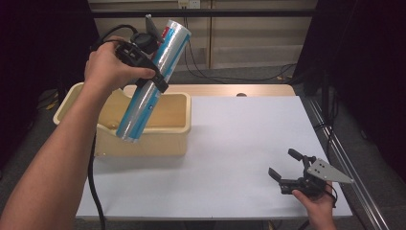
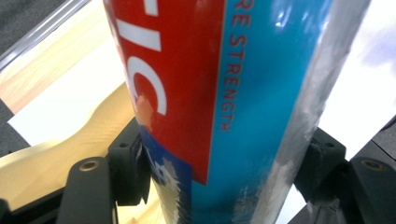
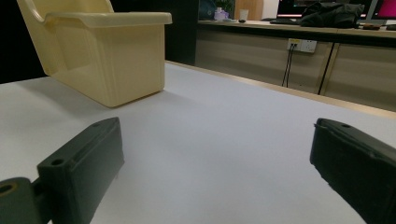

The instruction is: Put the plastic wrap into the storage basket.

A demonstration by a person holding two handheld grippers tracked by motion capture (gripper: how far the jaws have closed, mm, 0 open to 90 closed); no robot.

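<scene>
The left tongs (image 1: 155, 79) are clamping a blue, red and silver tube (image 1: 152, 86), tilted, its lower end hanging over the cream bin (image 1: 143, 139); placing or removing it is looking only half done. The right tongs (image 1: 287, 170) are resting wide open and empty on the bench (image 1: 230, 158), well apart from the bin. The tube's label is reading "STRENGTH".

Black jaws, grey three-cornered plate (image 1: 329, 172)
</scene>
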